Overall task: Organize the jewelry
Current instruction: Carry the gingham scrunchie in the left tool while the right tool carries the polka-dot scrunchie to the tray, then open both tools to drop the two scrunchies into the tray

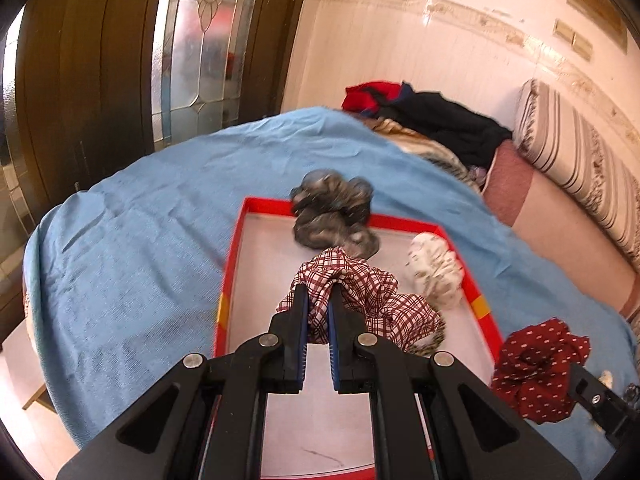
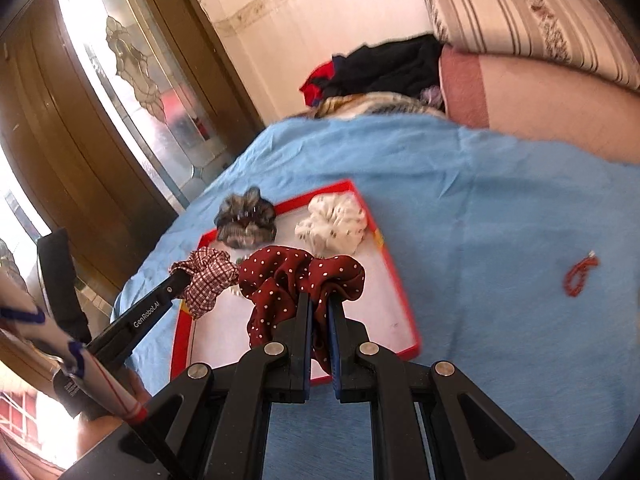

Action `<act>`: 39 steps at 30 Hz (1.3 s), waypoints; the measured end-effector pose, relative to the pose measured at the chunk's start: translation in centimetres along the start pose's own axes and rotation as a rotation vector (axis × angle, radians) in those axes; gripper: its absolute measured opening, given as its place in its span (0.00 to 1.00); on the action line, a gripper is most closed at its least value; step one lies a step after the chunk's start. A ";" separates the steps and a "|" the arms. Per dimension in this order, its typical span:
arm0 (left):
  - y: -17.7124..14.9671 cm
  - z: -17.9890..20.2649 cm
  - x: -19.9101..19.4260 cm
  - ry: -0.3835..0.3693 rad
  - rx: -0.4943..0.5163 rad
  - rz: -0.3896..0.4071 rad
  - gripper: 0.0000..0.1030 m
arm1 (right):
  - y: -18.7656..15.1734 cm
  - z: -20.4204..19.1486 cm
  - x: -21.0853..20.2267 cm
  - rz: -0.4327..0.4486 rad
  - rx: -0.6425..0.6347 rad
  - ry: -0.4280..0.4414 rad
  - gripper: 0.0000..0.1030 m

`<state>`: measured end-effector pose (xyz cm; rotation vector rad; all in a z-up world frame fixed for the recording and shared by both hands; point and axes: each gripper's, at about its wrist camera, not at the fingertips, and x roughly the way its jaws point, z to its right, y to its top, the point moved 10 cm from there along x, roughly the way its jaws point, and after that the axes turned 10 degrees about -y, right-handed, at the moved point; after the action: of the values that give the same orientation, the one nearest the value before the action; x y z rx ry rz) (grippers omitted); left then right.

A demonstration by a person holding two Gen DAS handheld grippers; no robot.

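Left wrist view first: blue bedspread (image 1: 140, 240) spread wide off to the left of the left gripper (image 1: 319, 300), wooden door (image 1: 80, 60) with leaded glass beyond it. Dead ahead, jaws pinched tight on the plaid scrunchie (image 1: 360, 292), fabric bunched between the blue pads and spilling to the right, held above the white floor of the red-rimmed tray (image 1: 236, 248). Further ahead, grey scrunchie (image 1: 332, 208) draped over the tray's far rim. Ahead and right, white scrunchie (image 1: 434, 268) lying inside the tray near its right wall. Far right and low, polka-dot scrunchie (image 1: 536, 368) dangling from the right gripper's tip, just outside the tray's right rim.

Right wrist view now: at far left, a sleeve (image 2: 60, 340) and the left gripper (image 2: 180, 280) reaching in with the plaid scrunchie (image 2: 204, 280) over the tray's left rim (image 2: 182, 332). Ahead left, grey scrunchie (image 2: 246, 220) on the far corner; white scrunchie (image 2: 332, 224) just right of it, inside. Straight in front, right gripper (image 2: 319, 300) clamped on the polka-dot scrunchie (image 2: 296, 280), held over the tray. Off to the right, well apart, small red beaded piece (image 2: 580, 274) lying on the bedspread (image 2: 480, 200). Far beyond, heap of dark clothes (image 2: 384, 68) and a striped bolster (image 2: 520, 12).
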<state>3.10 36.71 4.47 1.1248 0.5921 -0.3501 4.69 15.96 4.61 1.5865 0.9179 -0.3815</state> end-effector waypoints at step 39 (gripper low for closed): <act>-1.5 0.7 2.0 0.031 -0.034 -0.049 0.28 | -1.8 0.8 5.2 -0.115 -0.013 -0.045 0.26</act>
<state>4.09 35.54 2.32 1.0865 0.6517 -0.3644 6.88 16.98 -0.38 1.5112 0.9776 -0.4888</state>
